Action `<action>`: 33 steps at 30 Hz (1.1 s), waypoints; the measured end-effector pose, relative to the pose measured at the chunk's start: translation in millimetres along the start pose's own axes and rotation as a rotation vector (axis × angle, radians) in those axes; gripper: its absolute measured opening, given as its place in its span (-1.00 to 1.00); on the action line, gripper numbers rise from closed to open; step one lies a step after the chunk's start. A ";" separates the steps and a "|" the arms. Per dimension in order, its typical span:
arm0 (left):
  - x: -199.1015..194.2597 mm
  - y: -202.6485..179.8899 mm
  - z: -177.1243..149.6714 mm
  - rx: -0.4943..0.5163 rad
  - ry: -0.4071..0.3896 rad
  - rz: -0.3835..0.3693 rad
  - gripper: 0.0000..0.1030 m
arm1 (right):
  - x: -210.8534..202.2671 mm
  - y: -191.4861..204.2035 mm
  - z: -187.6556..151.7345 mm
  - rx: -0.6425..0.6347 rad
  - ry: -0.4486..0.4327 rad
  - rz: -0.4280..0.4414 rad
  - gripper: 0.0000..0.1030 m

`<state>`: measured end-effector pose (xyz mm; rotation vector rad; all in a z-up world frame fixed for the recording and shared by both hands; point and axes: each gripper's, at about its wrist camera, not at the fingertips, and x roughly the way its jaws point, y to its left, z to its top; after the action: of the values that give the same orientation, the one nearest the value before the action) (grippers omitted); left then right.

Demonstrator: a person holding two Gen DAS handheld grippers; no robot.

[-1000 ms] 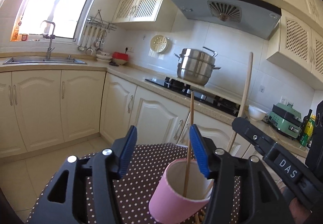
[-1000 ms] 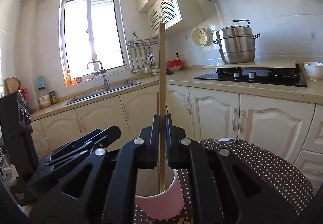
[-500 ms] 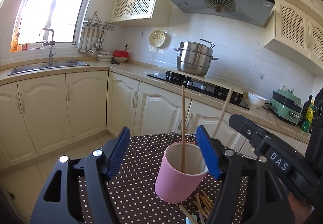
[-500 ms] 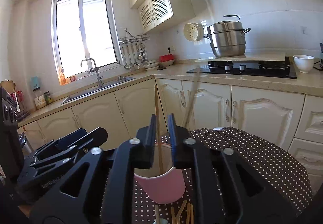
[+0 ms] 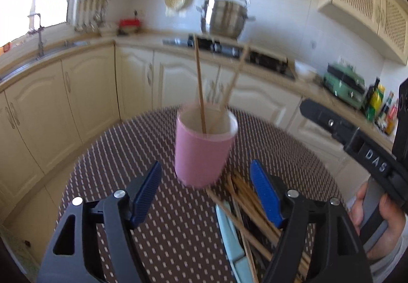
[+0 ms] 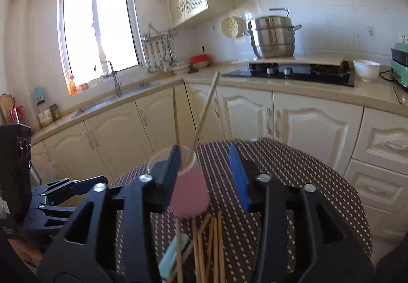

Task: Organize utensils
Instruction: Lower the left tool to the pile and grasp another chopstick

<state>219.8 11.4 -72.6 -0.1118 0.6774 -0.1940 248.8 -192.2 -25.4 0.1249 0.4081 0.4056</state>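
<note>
I am holding both the left tongs (image 5: 205,190) and right tongs (image 6: 206,176) released and empty, lining up on one loose chopstick (image 6: 219,244) just below them, aiming for a mid-shaft pinch before transfer to the pink cup (image 5: 202,148) ahead.

Black plastic claws (image 5: 206,193) (image 6: 207,176) with ribbed blue pads, silver screws, white "DAS" lettering.
</note>
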 end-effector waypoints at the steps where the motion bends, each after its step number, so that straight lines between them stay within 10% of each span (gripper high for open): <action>1: 5.2 -2.0 -4.7 -0.002 0.048 -0.013 0.37 | 0.4 -2.5 -5.9 -0.012 0.039 -0.013 -0.17; 13: 62.7 -25.4 -42.1 -0.119 0.400 -0.111 -0.23 | 4.0 -29.4 -64.0 0.028 0.345 -0.012 -0.17; 33: 95.1 -22.0 -53.6 -0.132 0.485 -0.006 -0.76 | 13.4 -47.4 -83.8 0.042 0.524 0.018 -0.17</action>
<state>255.2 -32.6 -168.5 -0.1963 1.1737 -0.1838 242.7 -226.8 -116.1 0.0611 0.9321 0.4463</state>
